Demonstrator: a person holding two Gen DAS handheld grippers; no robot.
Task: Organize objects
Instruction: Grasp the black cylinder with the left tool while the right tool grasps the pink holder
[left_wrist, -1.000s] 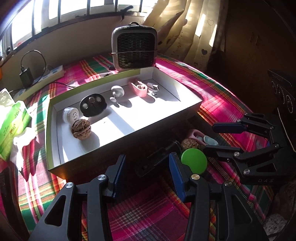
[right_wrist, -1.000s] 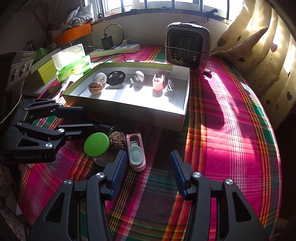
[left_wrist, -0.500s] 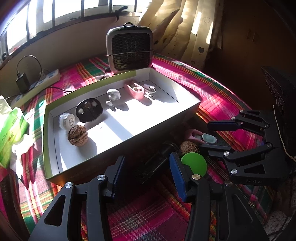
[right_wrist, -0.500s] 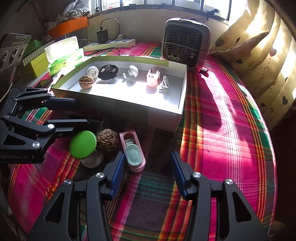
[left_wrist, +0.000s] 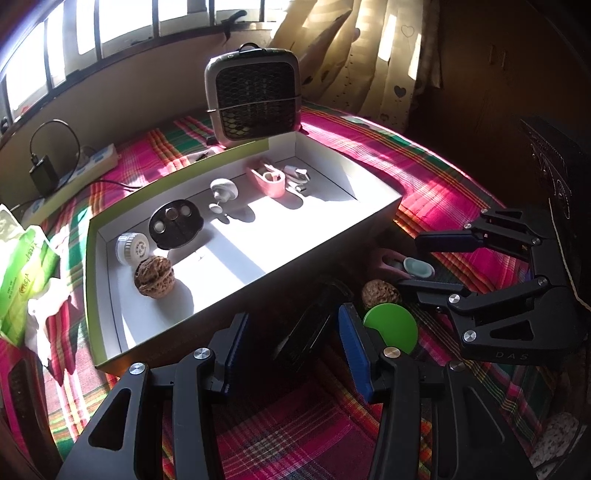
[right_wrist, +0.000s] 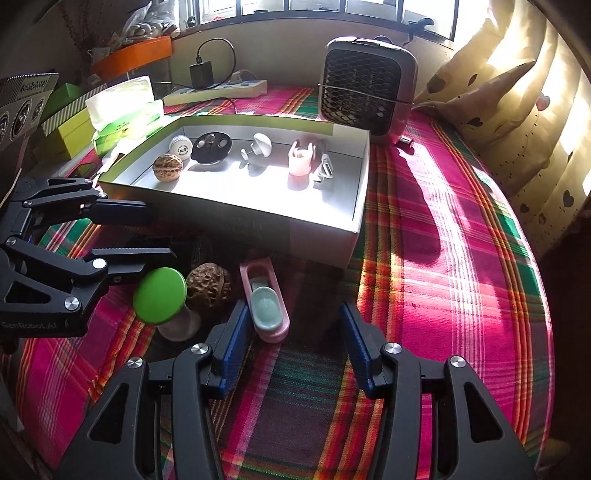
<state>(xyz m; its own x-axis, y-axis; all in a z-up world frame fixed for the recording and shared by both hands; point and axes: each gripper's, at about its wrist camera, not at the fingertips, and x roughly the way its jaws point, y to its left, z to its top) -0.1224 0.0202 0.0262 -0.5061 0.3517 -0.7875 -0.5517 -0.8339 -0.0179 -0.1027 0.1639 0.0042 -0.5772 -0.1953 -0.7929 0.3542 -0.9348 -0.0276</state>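
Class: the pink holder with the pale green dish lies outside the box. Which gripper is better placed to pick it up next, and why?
Probably the right gripper. The pink holder lies just ahead of its open jaws, beside its left finger. The left gripper faces a dark object by the box, with the green lid nearer.

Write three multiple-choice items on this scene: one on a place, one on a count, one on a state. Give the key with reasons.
1. Where does the green-capped item stand?
A. inside the white box
B. on the plaid cloth in front of the box
C. on top of the fan

2. How many walnuts show in all?
A. one
B. two
C. four

3. How is the right gripper?
A. open, holding nothing
B. shut on the pink dish
C. shut on a walnut

Key:
1 B, it stands on the plaid cloth beside the loose walnut, outside the white box.
2 B, one walnut in the box, one on the cloth.
3 A, its fingers stand apart, and the pink dish lies ahead of them, unpinched.
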